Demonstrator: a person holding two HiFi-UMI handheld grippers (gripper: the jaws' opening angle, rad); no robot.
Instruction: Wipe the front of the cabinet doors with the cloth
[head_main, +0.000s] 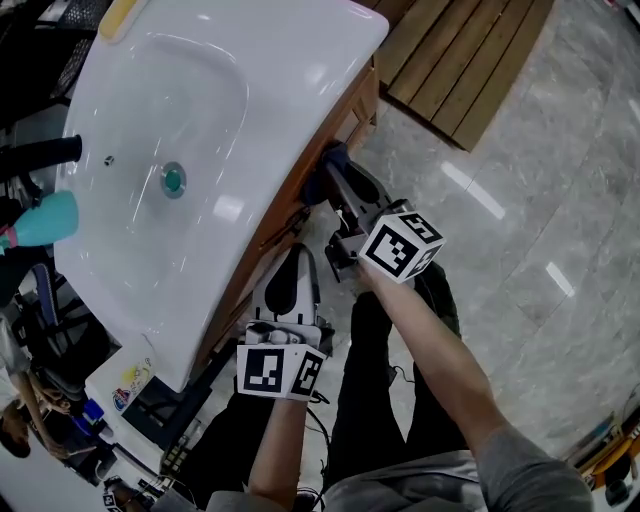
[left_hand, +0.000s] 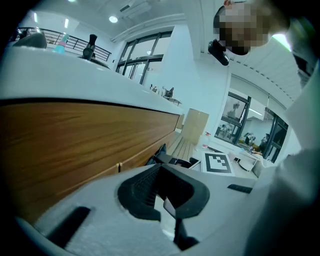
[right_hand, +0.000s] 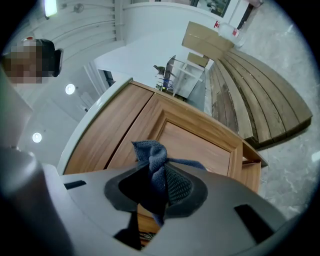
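The sink lies at your left, on top of the cabinet door. Beside this door your right gripper stands ahead of your left gripper. The cloth sits between the right jaws. The wooden decking lies further ahead, at your right.

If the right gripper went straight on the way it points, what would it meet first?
Most likely the cabinet door: the right gripper, shut on the cloth, points at its recessed panel, so the cloth would touch first. The gap is unclear.
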